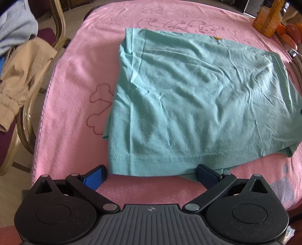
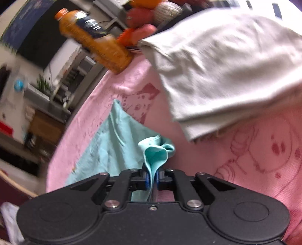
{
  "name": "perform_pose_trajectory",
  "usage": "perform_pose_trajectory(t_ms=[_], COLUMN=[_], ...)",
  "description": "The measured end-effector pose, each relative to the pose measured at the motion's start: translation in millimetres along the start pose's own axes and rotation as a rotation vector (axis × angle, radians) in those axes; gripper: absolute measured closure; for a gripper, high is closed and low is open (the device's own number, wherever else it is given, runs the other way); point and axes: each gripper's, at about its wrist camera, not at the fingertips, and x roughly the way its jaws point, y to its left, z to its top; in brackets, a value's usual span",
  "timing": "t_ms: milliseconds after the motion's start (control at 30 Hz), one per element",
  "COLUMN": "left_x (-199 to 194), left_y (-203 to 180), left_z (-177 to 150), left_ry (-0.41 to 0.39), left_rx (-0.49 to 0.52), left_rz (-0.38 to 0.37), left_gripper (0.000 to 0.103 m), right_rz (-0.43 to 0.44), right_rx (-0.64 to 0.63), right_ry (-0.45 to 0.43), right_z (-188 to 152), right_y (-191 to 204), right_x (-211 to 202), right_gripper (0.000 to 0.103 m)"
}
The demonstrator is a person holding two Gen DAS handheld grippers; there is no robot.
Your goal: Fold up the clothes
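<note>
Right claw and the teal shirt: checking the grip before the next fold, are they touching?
Touching. The right wrist view shows the right claw shut on a bunched fold of the teal shirt, pinched between its blue pads.

Garment: teal shirt, folded, wrinkled, flat on pink blanket.
Left gripper: jaws wide apart, at the shirt's near hem.
Far left: tan garment on chair.
Far right: orange bottle.
</note>
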Motion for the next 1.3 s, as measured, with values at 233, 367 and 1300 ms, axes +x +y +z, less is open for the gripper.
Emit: perform_pose_trajectory(t_ms=[233, 367, 1300], left_x=[-28, -59, -68], left_y=[1, 19, 120], left_z=[-5, -11, -8], left_ry=[-0.039, -0.103, -0.127], left_rx=[0.031, -0.015, -0.324], left_rz=[-0.03, -0.032, 0.125], left_gripper=[0.001, 0.0, 0.0], right_rz=[-0.079, -0.13, 0.344], right_rx=[-0.324, -0.531, -1.48], right_ry=[-0.053, -0.092, 0.017], right_z=[-1, -10, -220], right_y=[60, 107, 249], right_x=[-33, -49, -45], right_gripper=[0.097, 0.097, 0.097])
